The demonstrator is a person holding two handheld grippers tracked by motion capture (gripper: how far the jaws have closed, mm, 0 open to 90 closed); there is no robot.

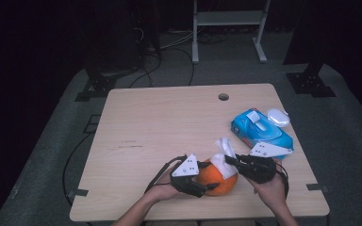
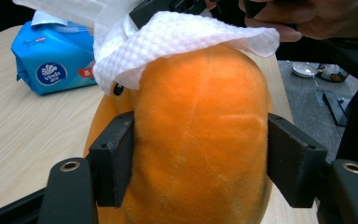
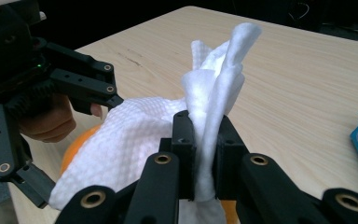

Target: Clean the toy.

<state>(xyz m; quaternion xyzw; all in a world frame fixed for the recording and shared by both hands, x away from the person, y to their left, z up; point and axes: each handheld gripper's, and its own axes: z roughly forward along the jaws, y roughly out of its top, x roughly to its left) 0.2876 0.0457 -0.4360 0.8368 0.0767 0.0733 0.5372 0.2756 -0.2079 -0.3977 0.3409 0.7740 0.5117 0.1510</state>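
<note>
at the near edge of the wooden table, a little right of the middle, the left gripper has its jaws pressed on the two sides of an orange plush toy. in the left gripper view the black pads sink slightly into the fur of the toy, so it looks soft and squashy, light, and not slippery; the pile gives the pads something to bite. gripping it across the fat middle, as now, seems the sensible place, since a grip near either rounded end would likely let it squirt out.

the right gripper comes in from the right and is clamped tight on a white wet wipe. in the right gripper view the wipe is bunched between the pads, one tail standing up above them and the rest draped over the top of the toy. the wipe is limp and thin, with an embossed weave; it will fold and drag rather than push, so it wants to be held by a gathered bunch like this and pulled across the fur. too hard a tug might tear it or roll the toy in the left jaws.

farther right lies the blue wipes pack, with a small white object just beyond it.
</note>
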